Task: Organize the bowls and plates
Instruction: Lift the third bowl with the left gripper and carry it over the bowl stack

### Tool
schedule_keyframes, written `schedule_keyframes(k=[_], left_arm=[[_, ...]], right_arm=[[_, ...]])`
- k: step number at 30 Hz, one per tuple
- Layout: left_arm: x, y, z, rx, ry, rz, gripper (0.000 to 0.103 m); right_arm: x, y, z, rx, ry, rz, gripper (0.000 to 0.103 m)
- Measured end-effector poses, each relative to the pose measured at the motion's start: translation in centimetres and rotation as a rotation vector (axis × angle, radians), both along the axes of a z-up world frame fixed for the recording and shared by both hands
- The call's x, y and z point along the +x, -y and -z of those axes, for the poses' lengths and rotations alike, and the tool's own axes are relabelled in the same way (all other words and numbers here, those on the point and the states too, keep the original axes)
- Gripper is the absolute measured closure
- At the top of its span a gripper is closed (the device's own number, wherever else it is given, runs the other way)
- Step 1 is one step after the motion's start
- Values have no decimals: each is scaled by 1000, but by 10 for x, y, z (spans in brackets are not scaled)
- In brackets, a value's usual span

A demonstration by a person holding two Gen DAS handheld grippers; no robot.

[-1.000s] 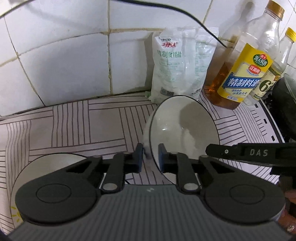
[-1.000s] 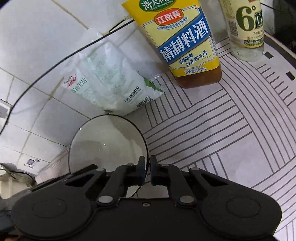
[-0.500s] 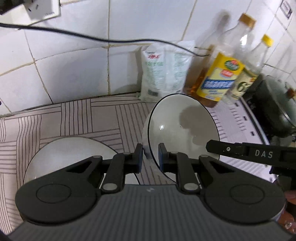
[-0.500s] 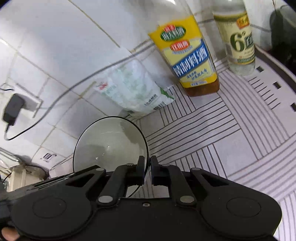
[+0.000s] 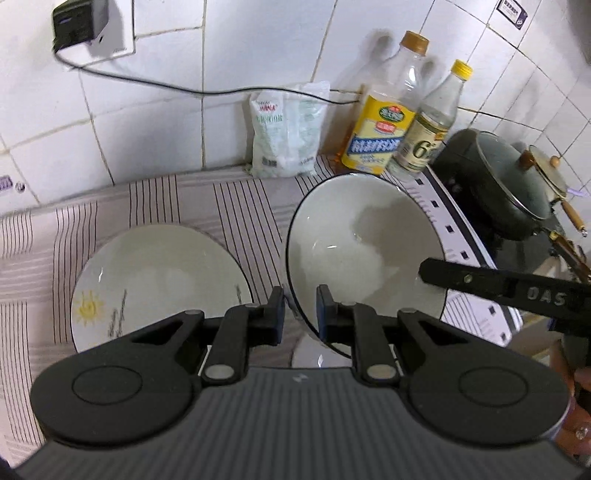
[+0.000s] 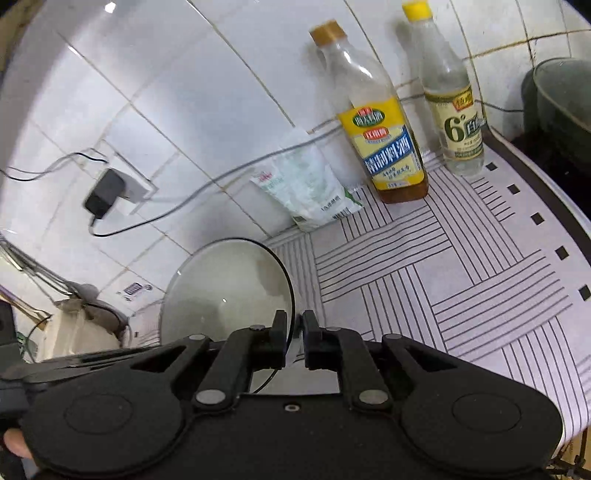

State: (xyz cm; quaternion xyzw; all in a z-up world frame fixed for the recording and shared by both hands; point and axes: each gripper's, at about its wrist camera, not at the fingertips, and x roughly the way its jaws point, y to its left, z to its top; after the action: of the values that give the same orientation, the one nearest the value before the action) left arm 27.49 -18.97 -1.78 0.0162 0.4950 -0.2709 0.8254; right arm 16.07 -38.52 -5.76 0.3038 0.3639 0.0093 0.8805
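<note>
A white bowl (image 5: 362, 251) with a black rim hangs tilted above the striped counter (image 5: 236, 199), held from two sides. My left gripper (image 5: 300, 295) is shut on its near left rim. In the right wrist view the same bowl (image 6: 225, 291) sits left of centre, and my right gripper (image 6: 294, 321) has the rim between its jaws, which are opening slightly. One right finger (image 5: 480, 284) reaches over the bowl's right edge in the left wrist view. A flat white plate (image 5: 159, 280) with a yellow sun drawing lies on the counter to the left, below the bowl.
Against the tiled wall stand a salt bag (image 5: 288, 129), a yellow-labelled bottle (image 5: 380, 144) and a clear bottle (image 5: 424, 140). A dark lidded pot (image 5: 495, 184) sits at the right. A charger (image 5: 77, 22) and its cable hang on the wall. A kettle (image 6: 85, 325) stands far left.
Both grippers have risen and drawn back with the bowl between them. More of the sun plate, the wall socket and the pot has come into view. The right jaws have parted a little.
</note>
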Motion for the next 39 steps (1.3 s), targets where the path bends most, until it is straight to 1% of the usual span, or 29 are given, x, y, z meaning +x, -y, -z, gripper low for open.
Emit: schedule_keyframes(k=[2, 5, 9, 13, 17, 20, 24, 25, 31, 36, 39], left_arm=[[-10, -4, -2, -8, -2, 3, 87], [-24, -7, 2, 10, 0, 7, 87], [-34, -10, 15, 31, -41, 6, 87], [-36, -9, 32, 54, -80, 1, 87], [-41, -6, 43, 72, -95, 6, 87], [-44, -4, 47, 76, -107, 18, 87], [-55, 8, 49, 138, -46, 67, 87], [-56, 11, 49, 144, -43, 70, 87], [-55, 15, 57, 147, -88, 71, 87], [-53, 15, 69, 162, -130, 61, 84], [-52, 16, 71, 159, -142, 61, 84]], right_arm=[[-12, -3, -5, -8, 23, -2, 90], [-24, -9, -3, -20, 22, -3, 90], [-35, -19, 11, -47, -15, -9, 90], [-39, -21, 29, -46, -47, -13, 90], [-39, -30, 34, -108, -64, -24, 90], [-43, -33, 33, -148, -59, -25, 90], [-45, -39, 32, -236, -56, -45, 90], [-45, -40, 32, -251, -57, -45, 90], [-46, -46, 34, -343, -59, -61, 90], [-44, -50, 40, -371, -54, -78, 91], [-42, -54, 44, -413, -57, -86, 91]])
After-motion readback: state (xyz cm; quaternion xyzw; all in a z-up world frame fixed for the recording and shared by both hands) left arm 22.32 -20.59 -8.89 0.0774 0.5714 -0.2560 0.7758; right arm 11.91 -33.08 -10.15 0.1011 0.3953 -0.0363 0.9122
